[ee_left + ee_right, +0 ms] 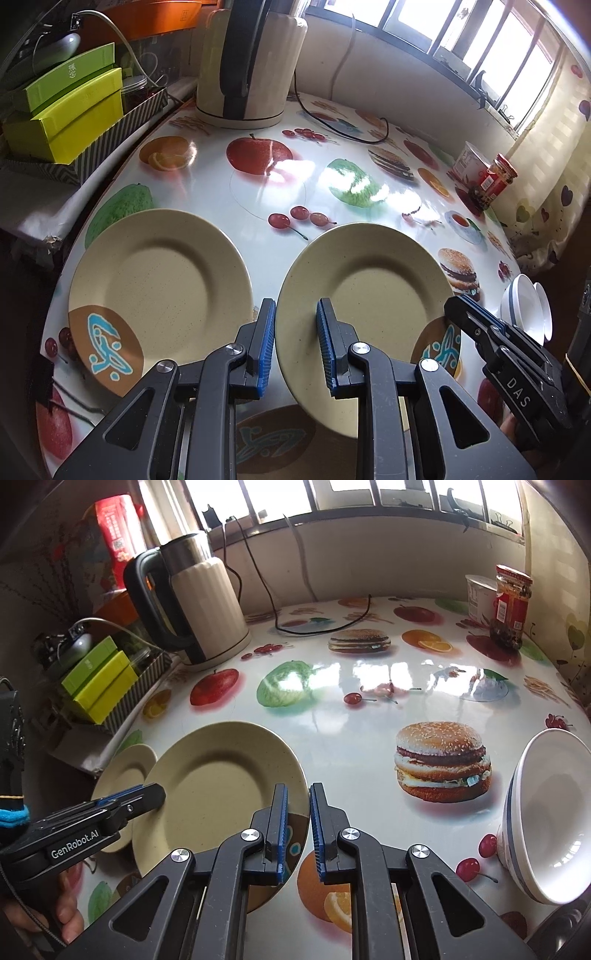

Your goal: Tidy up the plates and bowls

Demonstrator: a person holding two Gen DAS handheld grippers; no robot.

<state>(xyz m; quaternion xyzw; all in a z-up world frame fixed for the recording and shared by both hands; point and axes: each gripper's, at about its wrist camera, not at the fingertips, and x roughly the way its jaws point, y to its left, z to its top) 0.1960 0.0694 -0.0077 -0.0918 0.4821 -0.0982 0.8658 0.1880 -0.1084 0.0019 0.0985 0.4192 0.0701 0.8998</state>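
Table point(258, 177) w/ glossy fruit-and-burger print, window behind

L gripper point(295, 343): narrow opening, pads pinched on left rim of held plate point(369, 295); rim fills the gap btw pads. From R wrist view, same gripper comes in from the left onto that rim

R gripper point(298, 823): nearly closed, clamped on the opp. rim by the brown patch w/ blue motif. So both grippers are on one beige plate, one per side

Held plate: tilted, near front of table, its near edge overlapping third plate point(273, 435), which lies flat under it; only that plate's brown patch shows. Can't tell if the two touch

Second plate point(159, 280): flat on table, just left of held plate, apart from it, same beige w/ brown patch

Bowls point(546, 830): white w/ blue band, nested, at right edge of table, well apart from plates

Other: cream kettle point(251, 62) w/ black handle at back left, cord trailing across table. Red-label jar point(511, 605) + white cup point(478, 594) at back right, side by side. Green boxes point(74, 107) stacked off the left edge of table
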